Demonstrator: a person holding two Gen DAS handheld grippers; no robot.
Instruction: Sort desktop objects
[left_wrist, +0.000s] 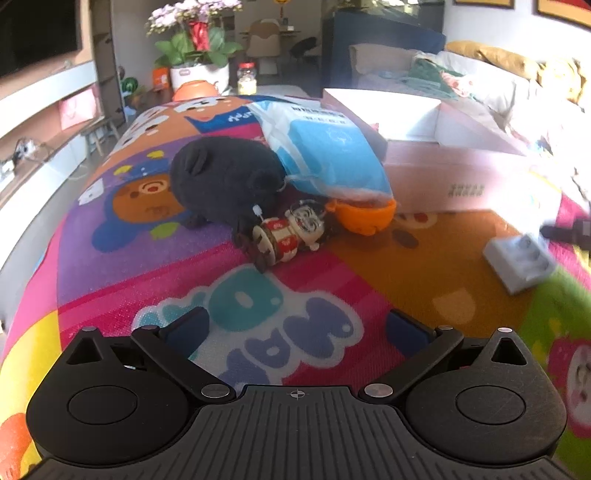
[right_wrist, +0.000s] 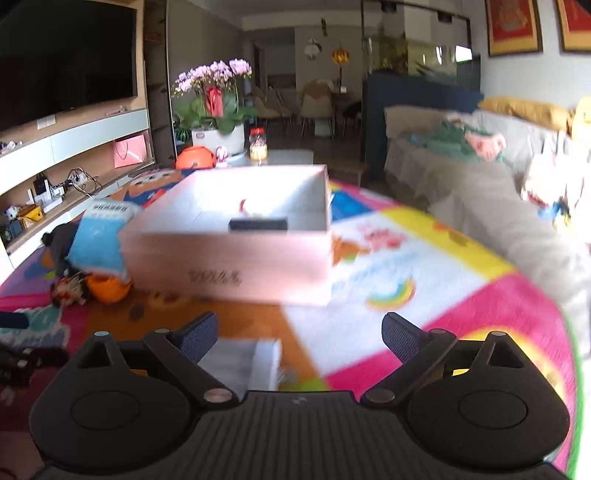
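Both jaws gaping, empty; open pink cardboard box waiting mid-frame as bin; black plush toy lying upper-centre, unsorted.

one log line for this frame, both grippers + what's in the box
left gripper: open, empty | right gripper: open, over white block | pink box: dark item inside

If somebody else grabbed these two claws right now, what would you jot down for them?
Left claw: open, holding nothing.
Right claw: open, hovering over the white power strip.
Pink box: holds a dark bar-shaped item and something pale.
Still on the mat: black plush, blue packet, orange bowl, figurine, and the strip.
Likely next: the strip.
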